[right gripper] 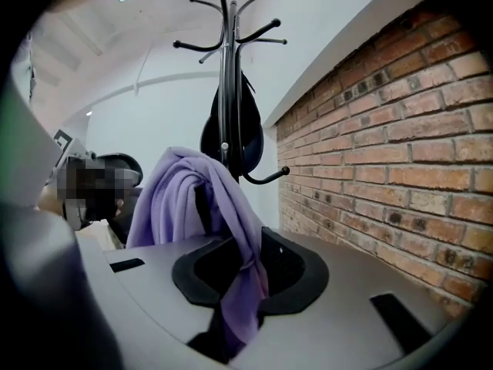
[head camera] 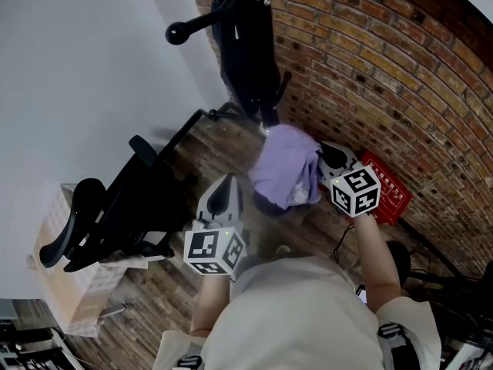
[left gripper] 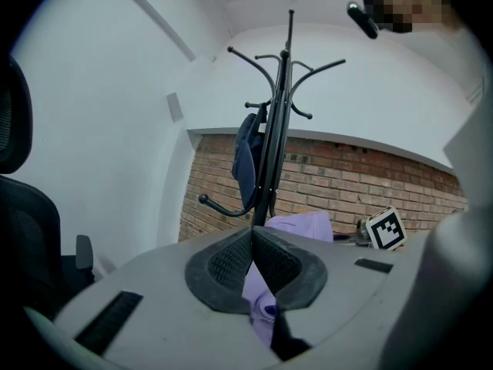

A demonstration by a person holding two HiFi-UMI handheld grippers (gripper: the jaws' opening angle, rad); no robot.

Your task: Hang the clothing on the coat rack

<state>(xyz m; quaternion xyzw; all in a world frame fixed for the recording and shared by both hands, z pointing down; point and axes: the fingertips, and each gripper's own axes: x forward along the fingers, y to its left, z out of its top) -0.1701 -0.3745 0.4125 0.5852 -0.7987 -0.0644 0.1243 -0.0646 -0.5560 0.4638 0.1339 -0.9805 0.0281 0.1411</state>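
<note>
A purple garment (head camera: pixel 285 164) hangs bunched between my two grippers, close to the foot of a black coat rack (head camera: pixel 246 37). My right gripper (head camera: pixel 327 160) is shut on its upper folds. In the right gripper view the cloth (right gripper: pixel 185 199) drapes over and down through the jaws (right gripper: pixel 246 260). My left gripper (head camera: pixel 225 187) sits at the garment's left side. In the left gripper view its pads meet (left gripper: pixel 253 245) with a strip of purple cloth (left gripper: pixel 262 303) caught below them. The rack (left gripper: pixel 279 129) stands ahead with a dark garment (left gripper: pixel 245 160) hung on it.
A brick wall (head camera: pixel 385 75) runs along the right, with a red crate (head camera: pixel 389 187) on the floor against it. A black office chair (head camera: pixel 115 206) stands to the left beside a cardboard box (head camera: pixel 65 284). The rack's hooks (right gripper: pixel 225 21) spread high above.
</note>
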